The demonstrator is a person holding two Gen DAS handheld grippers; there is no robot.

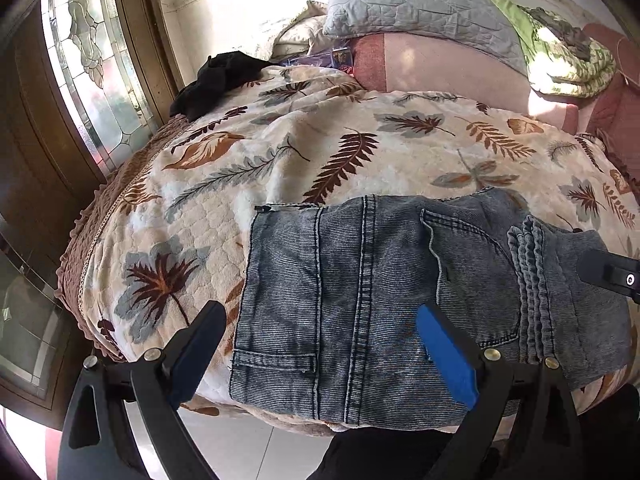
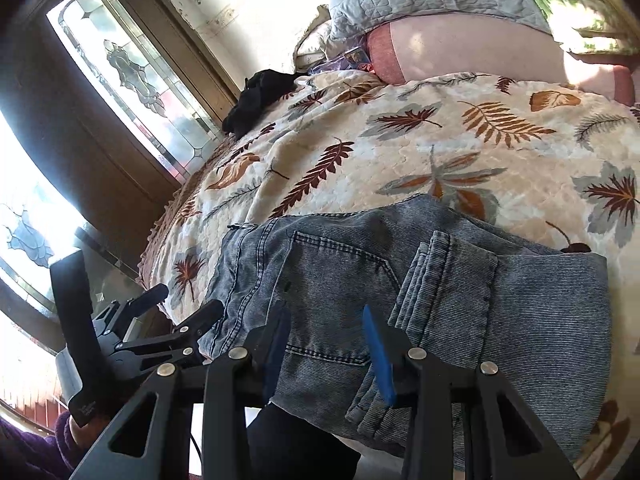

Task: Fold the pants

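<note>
The folded jeans [image 1: 380, 300] lie flat at the near edge of the bed [image 1: 280, 160]. My left tongs [image 1: 320, 344] stand released, wide apart above the denim. My right tongs [image 2: 326, 344] are partly parted, gripping nothing.

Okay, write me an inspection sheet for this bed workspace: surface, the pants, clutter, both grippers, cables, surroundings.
Surface: bed under a leaf-print blanket, rumpled.
Job's things: grey-blue jeans folded into a compact stack at the near edge, back pocket up.
Clutter: black garment at the far left corner; grey quilted pillow, green bedding and a small box at the head.
Grippers: left gripper open over the jeans; right gripper partly open above the pocket, nothing visibly clamped.
Cables: nothing seen.
Surroundings: leaded glass door left, pale tile floor below.
</note>
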